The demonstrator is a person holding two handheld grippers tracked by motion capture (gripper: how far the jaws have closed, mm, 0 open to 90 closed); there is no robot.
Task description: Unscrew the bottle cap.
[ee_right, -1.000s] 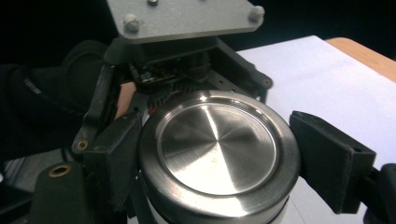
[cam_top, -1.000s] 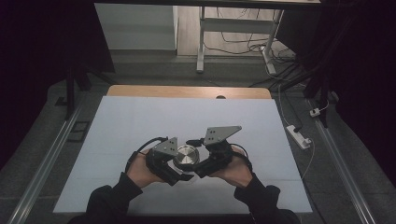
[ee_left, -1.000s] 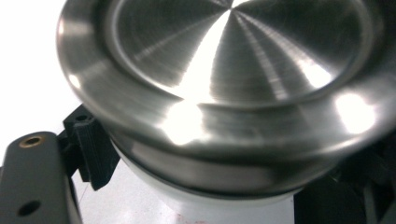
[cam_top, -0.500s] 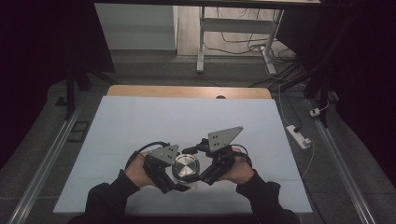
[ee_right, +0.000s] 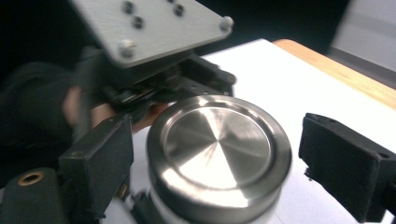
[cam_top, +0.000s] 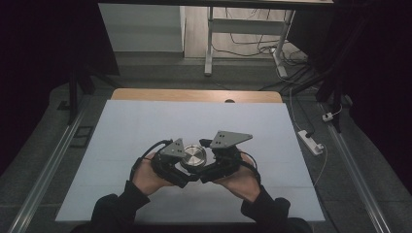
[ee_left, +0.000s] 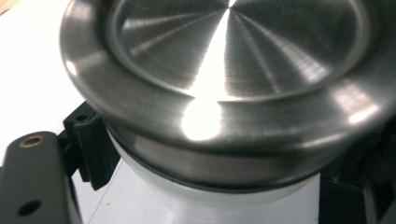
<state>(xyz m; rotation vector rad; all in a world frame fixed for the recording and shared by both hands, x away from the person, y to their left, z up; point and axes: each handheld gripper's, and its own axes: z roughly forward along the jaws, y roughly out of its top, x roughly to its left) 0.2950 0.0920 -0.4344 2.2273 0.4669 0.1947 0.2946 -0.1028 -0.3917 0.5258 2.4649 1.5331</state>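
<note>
Lower centre of the high view: both hands low on the table (cam_top: 145, 121), a round jar with a brushed steel lid (cam_top: 194, 156) between them. Over the last second the pair has shifted little; a half second back the hands sat slightly lower in frame, and they have now drawn in tighter about the jar.

Left claw (cam_top: 180, 165): in its own view the lid (ee_left: 233, 70) looms very close, a ribbed black pad (ee_left: 91, 149) touching the white body under the steel rim. The far jaw is lost in shadow at lower right, so I cannot tell whether it is clenched.

Right claw (cam_top: 214, 162): released. Its jaws stand apart either side of the lid (ee_right: 217, 149), clear gap on the right, the left jaw just beside the rim.

Judgement: one claw steadies the body, the other lines up on the lid, perhaps to twist it.

Room: bare white table ahead and to both sides. Near edge close under the forearms. Far edge, wooden strip (cam_top: 194, 95), well apart.
</note>
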